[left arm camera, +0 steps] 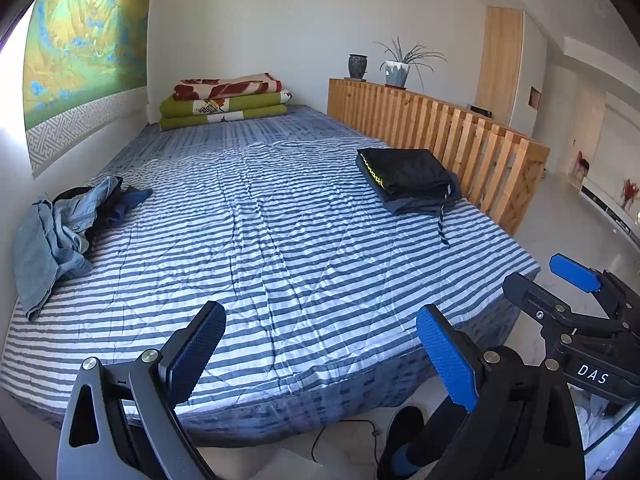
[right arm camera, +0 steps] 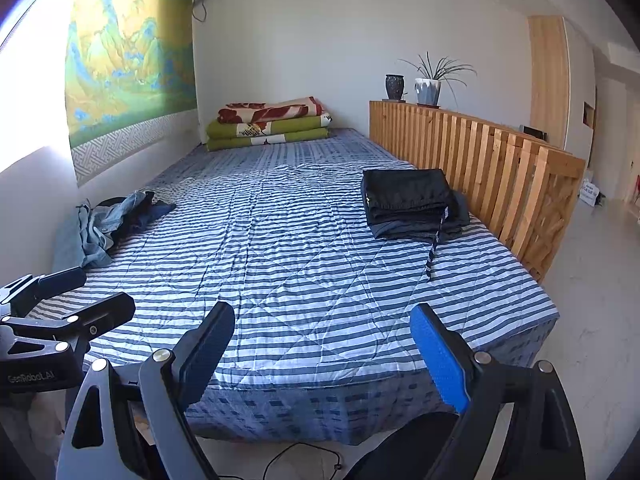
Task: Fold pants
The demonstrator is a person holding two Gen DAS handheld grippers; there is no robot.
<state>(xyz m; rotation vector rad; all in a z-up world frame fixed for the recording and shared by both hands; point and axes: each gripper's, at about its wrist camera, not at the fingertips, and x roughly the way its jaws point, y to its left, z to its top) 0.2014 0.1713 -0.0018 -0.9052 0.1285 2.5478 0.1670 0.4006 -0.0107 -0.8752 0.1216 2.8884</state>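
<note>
Denim pants (left arm camera: pixel 60 232) lie crumpled far left on the bed (left arm camera: pixel 280 240); both my hand-held grippers, left (left arm camera: pixel 320 356) and right (right arm camera: pixel 320 356), hang spread, empty. Next I reach for them.

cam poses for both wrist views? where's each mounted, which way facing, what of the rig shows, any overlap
Left wrist: on the left gripper, off the foot of the bed, facing along it to the far wall; its own open fingers show, the right gripper at right edge.
Right wrist: on the right gripper, same heading, slightly rightward; own open fingers show, the left gripper at left edge.
Shared: bed, crumpled jeans pile at left, folded dark pants stack by the wooden railing, folded blankets.
</note>
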